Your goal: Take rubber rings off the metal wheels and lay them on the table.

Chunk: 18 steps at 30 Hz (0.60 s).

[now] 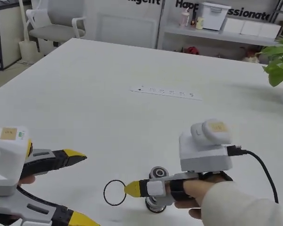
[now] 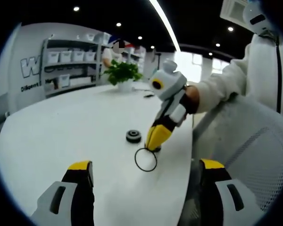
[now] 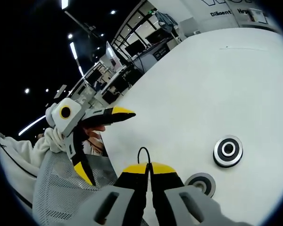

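Note:
My right gripper (image 1: 131,189) is shut on a thin black rubber ring (image 1: 114,192), which lies low against the white table (image 1: 132,122). In the right gripper view the ring (image 3: 144,154) loops out past the closed yellow tips of that gripper (image 3: 149,168). Two metal wheels sit beside it: one (image 1: 158,172) behind the jaws, the other (image 1: 153,204) under them. Both wheels (image 3: 228,150) (image 3: 201,182) show dark rims. My left gripper (image 1: 80,187) is open at the near left, apart from the ring. In its own view the left gripper (image 2: 146,165) faces the ring (image 2: 146,160) and a wheel (image 2: 133,136).
A white power strip (image 1: 165,92) lies flat mid-table. A potted plant (image 1: 279,66) stands at the far right edge. An office chair (image 1: 56,28) and shelves with white boxes (image 1: 217,16) stand beyond the table. The table's near edge is close to both grippers.

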Each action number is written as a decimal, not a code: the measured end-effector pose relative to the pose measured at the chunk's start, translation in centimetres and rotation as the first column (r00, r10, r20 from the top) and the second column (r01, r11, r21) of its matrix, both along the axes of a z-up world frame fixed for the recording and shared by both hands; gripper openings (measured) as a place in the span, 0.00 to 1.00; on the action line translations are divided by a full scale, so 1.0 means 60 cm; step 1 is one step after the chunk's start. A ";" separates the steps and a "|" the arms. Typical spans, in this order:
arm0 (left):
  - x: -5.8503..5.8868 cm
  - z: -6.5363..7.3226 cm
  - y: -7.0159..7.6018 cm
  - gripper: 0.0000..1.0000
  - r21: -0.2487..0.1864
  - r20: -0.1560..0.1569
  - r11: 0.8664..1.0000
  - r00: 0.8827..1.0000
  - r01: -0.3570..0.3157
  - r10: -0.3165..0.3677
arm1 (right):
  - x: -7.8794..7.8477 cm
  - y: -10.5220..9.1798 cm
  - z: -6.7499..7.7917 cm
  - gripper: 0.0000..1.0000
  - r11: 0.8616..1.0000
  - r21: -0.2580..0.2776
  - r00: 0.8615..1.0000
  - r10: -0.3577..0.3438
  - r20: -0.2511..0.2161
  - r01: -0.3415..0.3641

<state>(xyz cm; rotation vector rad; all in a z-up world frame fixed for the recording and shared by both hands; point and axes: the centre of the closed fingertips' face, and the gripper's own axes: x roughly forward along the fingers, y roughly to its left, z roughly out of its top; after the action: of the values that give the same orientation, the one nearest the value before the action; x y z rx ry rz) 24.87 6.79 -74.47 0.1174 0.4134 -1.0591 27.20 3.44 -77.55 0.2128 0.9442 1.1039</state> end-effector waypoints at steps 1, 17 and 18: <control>0.000 0.000 0.000 0.94 -0.001 0.000 1.000 1.000 0.000 0.000 | 0.000 0.000 -0.001 0.00 1.000 -0.005 1.000 0.002 0.001 -0.002; 0.001 -0.001 0.001 0.94 0.002 -0.004 1.000 1.000 -0.001 0.001 | 0.000 -0.013 -0.045 0.00 0.994 -0.109 0.999 0.028 0.035 -0.024; 0.001 -0.001 0.001 0.94 0.001 -0.004 1.000 1.000 -0.001 0.001 | 0.000 -0.014 -0.050 0.00 0.992 -0.121 0.999 0.030 0.038 -0.026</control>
<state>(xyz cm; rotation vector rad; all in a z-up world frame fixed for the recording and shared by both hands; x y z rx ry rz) 24.92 6.83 -74.56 0.1160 0.4181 -1.0582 27.19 2.57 -80.57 0.0790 0.9773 1.0694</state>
